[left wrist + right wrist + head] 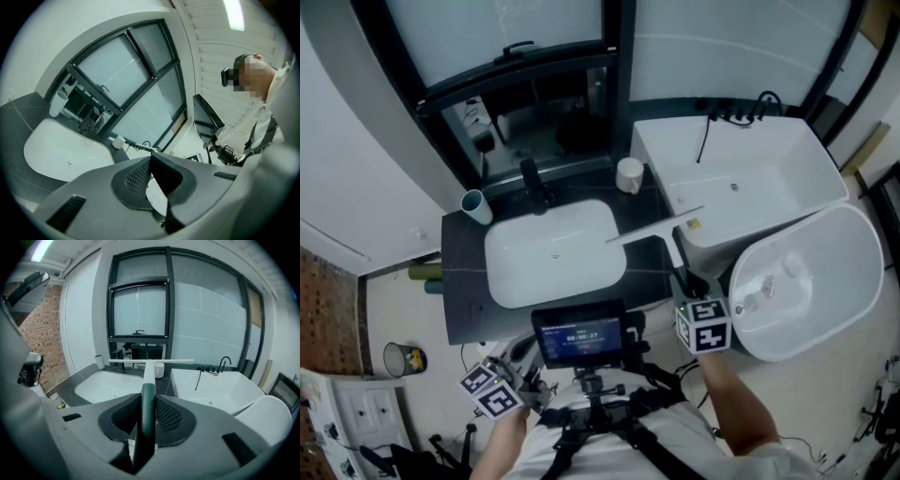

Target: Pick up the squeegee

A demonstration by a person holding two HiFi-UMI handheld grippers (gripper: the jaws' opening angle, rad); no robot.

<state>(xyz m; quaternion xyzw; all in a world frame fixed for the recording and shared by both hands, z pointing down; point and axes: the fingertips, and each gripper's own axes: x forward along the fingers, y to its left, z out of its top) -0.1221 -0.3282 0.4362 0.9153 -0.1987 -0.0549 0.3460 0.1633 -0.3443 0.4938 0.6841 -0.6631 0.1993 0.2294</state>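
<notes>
The squeegee (656, 226) has a long white blade, a white shaft and a dark green handle. In the head view it hangs over the right end of the dark counter, between the sink and the bathtub. My right gripper (689, 286) is shut on the dark handle. In the right gripper view the squeegee (149, 365) runs straight out from between the pads (168, 416), its blade lying crosswise at the far end. My left gripper (517, 381) is low at the front left, away from the counter. In the left gripper view the left gripper (151, 161) has its tips together and holds nothing.
A white sink basin (553, 251) is set in the dark counter (461, 281), with a black faucet (534, 183), a teal cup (475, 206) and a white jar (629, 175) behind it. A rectangular bathtub (741, 187) and an oval white tub (811, 281) stand to the right. A screen (578, 335) sits on the chest rig.
</notes>
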